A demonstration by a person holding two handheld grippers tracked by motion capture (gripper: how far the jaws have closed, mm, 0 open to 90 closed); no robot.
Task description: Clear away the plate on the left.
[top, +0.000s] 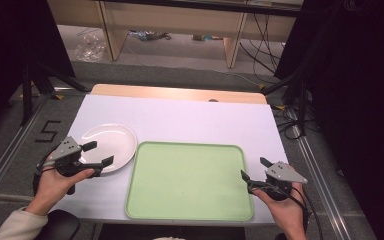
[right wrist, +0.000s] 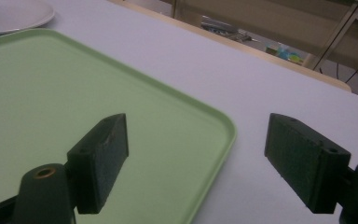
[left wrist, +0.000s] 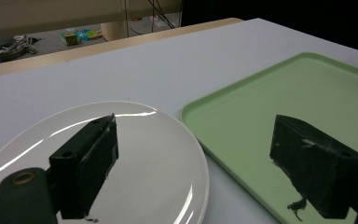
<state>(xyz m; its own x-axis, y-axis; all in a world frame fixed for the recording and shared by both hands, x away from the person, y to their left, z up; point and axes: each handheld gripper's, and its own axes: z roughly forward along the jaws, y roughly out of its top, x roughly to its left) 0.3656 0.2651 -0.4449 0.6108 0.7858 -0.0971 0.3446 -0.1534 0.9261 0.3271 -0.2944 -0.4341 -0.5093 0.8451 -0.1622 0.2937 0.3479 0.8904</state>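
White plate (top: 109,146) sits empty on the white tabletop (top: 190,122), front-left, just beside the left edge of the green tray (top: 189,180); whether rim and tray touch, can't tell. My left gripper (top: 101,153) hangs over the plate's near-left rim, jaws spread wide, nothing between them. My right gripper (top: 253,169) is at the tray's right edge, jaws also wide apart and empty, one over the tray, one over the tabletop.
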